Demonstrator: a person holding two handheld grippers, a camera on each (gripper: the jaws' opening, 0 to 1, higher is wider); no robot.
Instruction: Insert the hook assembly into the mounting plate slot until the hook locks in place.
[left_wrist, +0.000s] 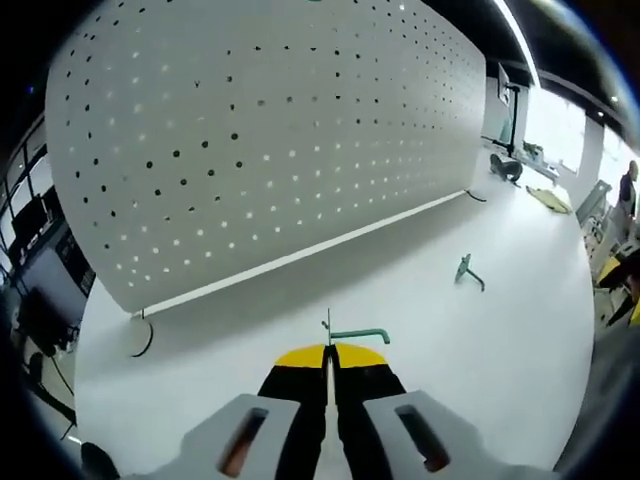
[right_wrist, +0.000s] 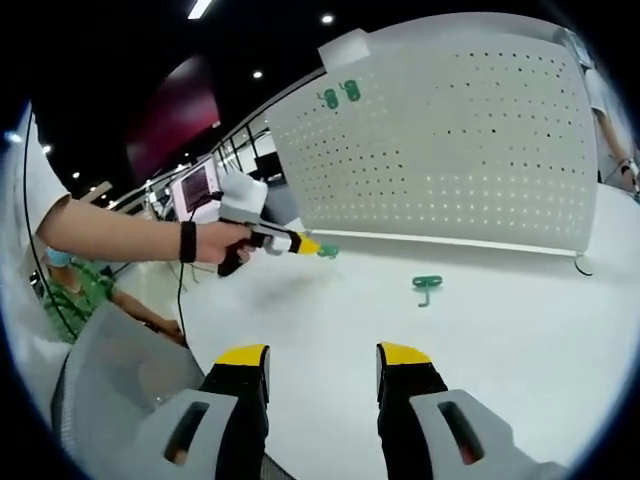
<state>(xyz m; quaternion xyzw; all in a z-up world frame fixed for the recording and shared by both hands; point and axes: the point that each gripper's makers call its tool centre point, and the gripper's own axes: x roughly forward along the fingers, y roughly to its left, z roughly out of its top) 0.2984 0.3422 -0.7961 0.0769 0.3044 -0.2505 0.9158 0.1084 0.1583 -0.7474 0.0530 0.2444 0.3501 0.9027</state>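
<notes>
A white desk (left_wrist: 480, 370) carries an upright white perforated metal pegboard (left_wrist: 270, 130). Before the pegboard, the left hand-held gripper (left_wrist: 329, 352) pinches a green metal hook (left_wrist: 357, 335); another green hook (right_wrist: 427, 286) lies nearby. The right hand-held gripper (right_wrist: 323, 361) is spread.

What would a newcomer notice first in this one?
The big white pegboard standing upright on the white table. Next, the left tool, shut on a green hook just above the tabletop, while a second green hook lies loose ahead of the open right tool.
</notes>
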